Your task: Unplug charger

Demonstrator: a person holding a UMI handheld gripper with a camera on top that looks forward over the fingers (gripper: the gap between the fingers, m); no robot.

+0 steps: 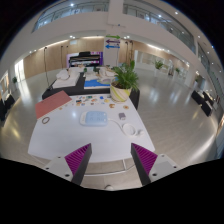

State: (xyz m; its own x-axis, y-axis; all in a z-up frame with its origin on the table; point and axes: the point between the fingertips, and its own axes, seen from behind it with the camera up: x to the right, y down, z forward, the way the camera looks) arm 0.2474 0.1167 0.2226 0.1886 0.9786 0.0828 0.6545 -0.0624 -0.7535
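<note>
My gripper is open and empty, its two fingers with magenta pads held wide apart above the near edge of a white table. A small white object that looks like a charger lies on the table ahead and a little right of the fingers, with a small grey piece just beyond it. I cannot see a cable or socket clearly. Nothing is between the fingers.
On the table lie a light blue box, a reddish flat book, a ring-shaped item, several small things and a potted plant at the far end. Open hall floor surrounds the table.
</note>
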